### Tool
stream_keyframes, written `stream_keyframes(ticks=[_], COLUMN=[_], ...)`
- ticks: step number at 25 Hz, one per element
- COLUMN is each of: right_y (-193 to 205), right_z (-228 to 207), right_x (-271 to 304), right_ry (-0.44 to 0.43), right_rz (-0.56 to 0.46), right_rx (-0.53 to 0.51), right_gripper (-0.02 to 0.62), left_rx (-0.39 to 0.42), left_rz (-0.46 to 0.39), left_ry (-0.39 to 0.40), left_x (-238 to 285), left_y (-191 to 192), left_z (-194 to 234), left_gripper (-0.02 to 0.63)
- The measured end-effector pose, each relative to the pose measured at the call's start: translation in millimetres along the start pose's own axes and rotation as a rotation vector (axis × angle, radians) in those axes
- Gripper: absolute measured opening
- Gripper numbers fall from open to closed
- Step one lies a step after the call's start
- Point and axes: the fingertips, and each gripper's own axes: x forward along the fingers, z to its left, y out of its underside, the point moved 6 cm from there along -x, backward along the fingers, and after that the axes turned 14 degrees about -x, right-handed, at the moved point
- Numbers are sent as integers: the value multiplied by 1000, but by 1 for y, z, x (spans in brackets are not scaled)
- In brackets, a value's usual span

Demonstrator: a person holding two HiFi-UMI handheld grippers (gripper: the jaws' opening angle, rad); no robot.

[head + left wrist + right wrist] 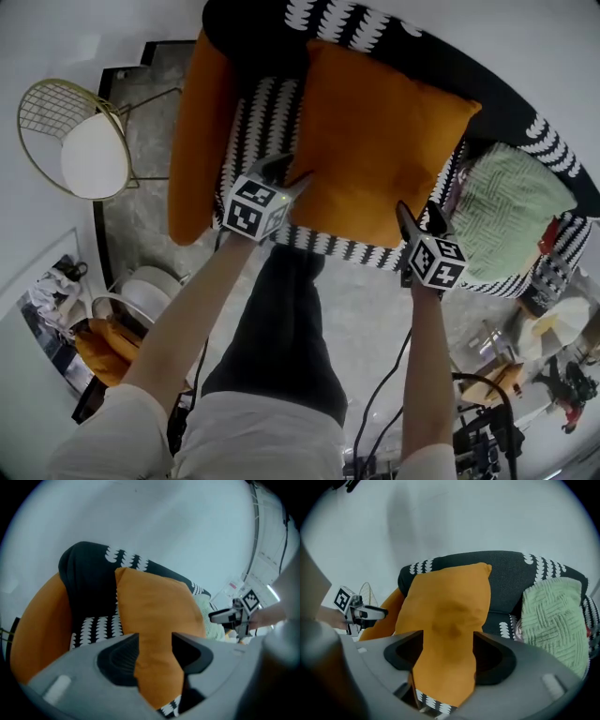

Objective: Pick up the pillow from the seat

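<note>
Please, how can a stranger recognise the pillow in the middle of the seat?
Find the black-and-white patterned chair. A square orange pillow sits in the middle of its seat. The green pillow to its right is textured, and the other orange cushion stands on edge at the chair's left side.

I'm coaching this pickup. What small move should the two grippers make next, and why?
Probably close both on the near edge of the orange pillow: the left gripper and right gripper stand open with that edge between their jaws, unpinched, and it rests on the seat.
</note>
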Motion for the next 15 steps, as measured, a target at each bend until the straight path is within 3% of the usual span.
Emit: stream_keyframes(ticks=[4,10,15], right_y=[-6,-4,-2], right_z=[-14,-32,-38], right_x=[23,52,69], right_ry=[-27,-82,-123], right_rz=[-11,32,67], right_rx=[62,89,77], right_gripper=[379,497,511], left_rx=[-56,-153,-129], left_rz=[22,105,159], left_ry=[5,92,98], left_x=[18,54,74], left_y=[-11,-16,-10], left_z=[23,34,34], left_gripper=[247,408,425])
